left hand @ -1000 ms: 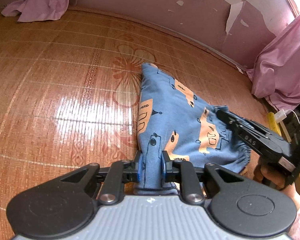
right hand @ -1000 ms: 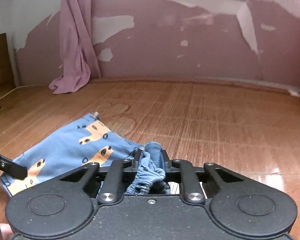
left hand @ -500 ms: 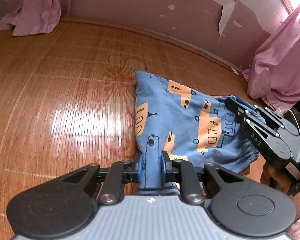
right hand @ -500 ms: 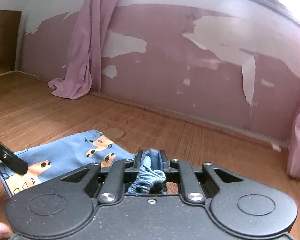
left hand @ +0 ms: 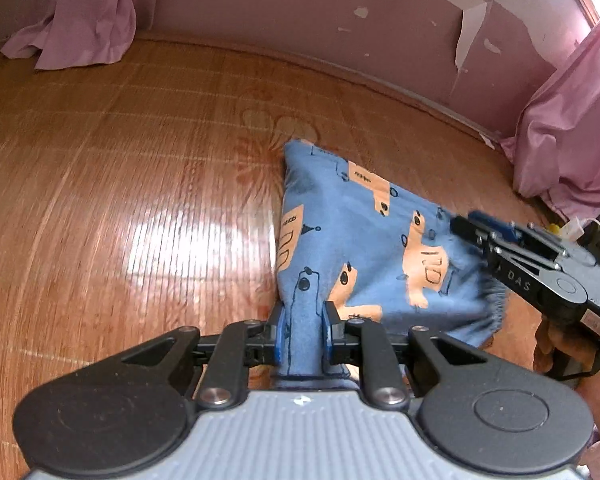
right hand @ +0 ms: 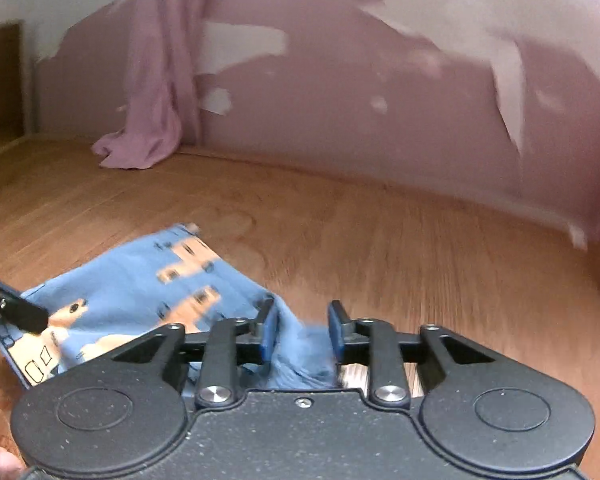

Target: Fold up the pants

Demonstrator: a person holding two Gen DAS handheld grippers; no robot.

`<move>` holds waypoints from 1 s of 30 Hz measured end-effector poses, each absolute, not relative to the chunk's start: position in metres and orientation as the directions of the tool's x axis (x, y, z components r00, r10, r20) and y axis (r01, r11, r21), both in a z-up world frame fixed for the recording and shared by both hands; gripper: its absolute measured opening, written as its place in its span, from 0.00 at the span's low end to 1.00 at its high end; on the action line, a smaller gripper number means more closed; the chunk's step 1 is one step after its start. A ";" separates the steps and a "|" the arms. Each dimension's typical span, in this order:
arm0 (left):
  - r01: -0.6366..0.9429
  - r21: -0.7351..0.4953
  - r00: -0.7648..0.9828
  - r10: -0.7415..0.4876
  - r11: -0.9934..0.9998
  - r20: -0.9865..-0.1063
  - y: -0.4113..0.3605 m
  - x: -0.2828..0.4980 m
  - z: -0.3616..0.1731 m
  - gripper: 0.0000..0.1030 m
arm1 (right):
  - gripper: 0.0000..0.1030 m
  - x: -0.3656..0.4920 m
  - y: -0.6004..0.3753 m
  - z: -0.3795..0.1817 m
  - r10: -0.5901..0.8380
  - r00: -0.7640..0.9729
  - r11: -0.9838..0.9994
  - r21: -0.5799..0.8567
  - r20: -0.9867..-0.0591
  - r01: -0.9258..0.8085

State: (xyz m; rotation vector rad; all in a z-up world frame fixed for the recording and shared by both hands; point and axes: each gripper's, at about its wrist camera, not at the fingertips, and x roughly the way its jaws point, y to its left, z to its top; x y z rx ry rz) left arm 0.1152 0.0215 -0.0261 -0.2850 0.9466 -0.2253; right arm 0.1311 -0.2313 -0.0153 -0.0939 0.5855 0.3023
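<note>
Blue pants (left hand: 352, 240) with orange bear prints lie folded on the woven floor mat (left hand: 120, 200). My left gripper (left hand: 303, 320) is shut on a bunched corner of the fabric at the near left of the pants. My right gripper (right hand: 302, 320) is open, and the gathered waistband edge lies loose between its blue pads. In the left wrist view the right gripper (left hand: 464, 228) reaches in from the right over the pants' waistband side. The right wrist view, which is blurred, shows the pants (right hand: 140, 280) spread to the left, with the left gripper's tip (right hand: 20, 312) at their far corner.
Pink curtains pool on the floor at the back left (left hand: 72, 20) and at the right (left hand: 568, 132). A pink wall with peeling paint (left hand: 340, 12) bounds the mat. A hand (left hand: 556, 340) holds the right gripper. Wooden furniture (right hand: 0, 80) stands far left.
The right gripper's fingers have spread apart and let go of the waistband. The left gripper stays clamped on its corner. Both views have shifted slightly.
</note>
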 end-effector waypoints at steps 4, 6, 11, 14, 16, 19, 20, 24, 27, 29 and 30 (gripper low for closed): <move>0.073 -0.323 0.565 -0.306 0.944 -0.766 0.021 0.113 -0.028 0.19 | 0.47 0.134 -0.250 -0.028 0.287 0.758 0.956 0.122 -0.586 -0.268; 0.074 -0.314 0.565 -0.299 0.947 -0.769 0.019 0.113 -0.027 0.19 | 0.49 0.140 -0.257 -0.032 0.322 0.738 0.947 0.189 -0.593 -0.261; 0.075 -0.306 0.563 -0.294 0.949 -0.772 0.016 0.111 -0.027 0.20 | 0.40 0.154 -0.262 -0.041 0.412 0.689 0.911 0.277 -0.596 -0.305; 0.075 -0.308 0.562 -0.296 0.948 -0.772 0.015 0.112 -0.027 0.20 | 0.26 0.155 -0.261 -0.039 0.421 0.689 0.907 0.266 -0.590 -0.326; 0.080 -0.304 0.564 -0.294 0.949 -0.771 0.015 0.111 -0.028 0.20 | 0.24 0.154 -0.258 -0.038 0.414 0.692 0.910 0.254 -0.591 -0.327; 0.077 -0.305 0.567 -0.293 0.949 -0.770 0.015 0.110 -0.028 0.20 | 0.22 0.147 -0.246 -0.033 0.368 0.717 0.926 0.162 -0.591 -0.342; 0.074 -0.307 0.569 -0.292 0.949 -0.768 0.015 0.110 -0.028 0.20 | 0.21 0.146 -0.243 -0.032 0.355 0.726 0.929 0.136 -0.590 -0.344; 0.077 -0.295 0.584 -0.283 0.952 -0.761 0.013 0.112 -0.024 0.20 | 0.20 0.141 -0.222 -0.016 0.292 0.778 0.924 -0.046 -0.557 -0.379; 0.082 -0.283 0.601 -0.274 0.956 -0.751 0.011 0.123 -0.019 0.19 | 0.19 0.151 -0.209 -0.005 0.273 0.799 0.895 -0.163 -0.536 -0.415; 0.076 -0.305 0.613 -0.286 0.949 -0.737 0.015 0.136 -0.014 0.19 | 0.19 0.166 -0.204 0.007 0.278 0.809 0.875 -0.211 -0.518 -0.436; 0.073 -0.314 0.618 -0.290 0.947 -0.730 0.016 0.143 -0.012 0.19 | 0.19 0.173 -0.202 0.012 0.280 0.814 0.867 -0.231 -0.508 -0.442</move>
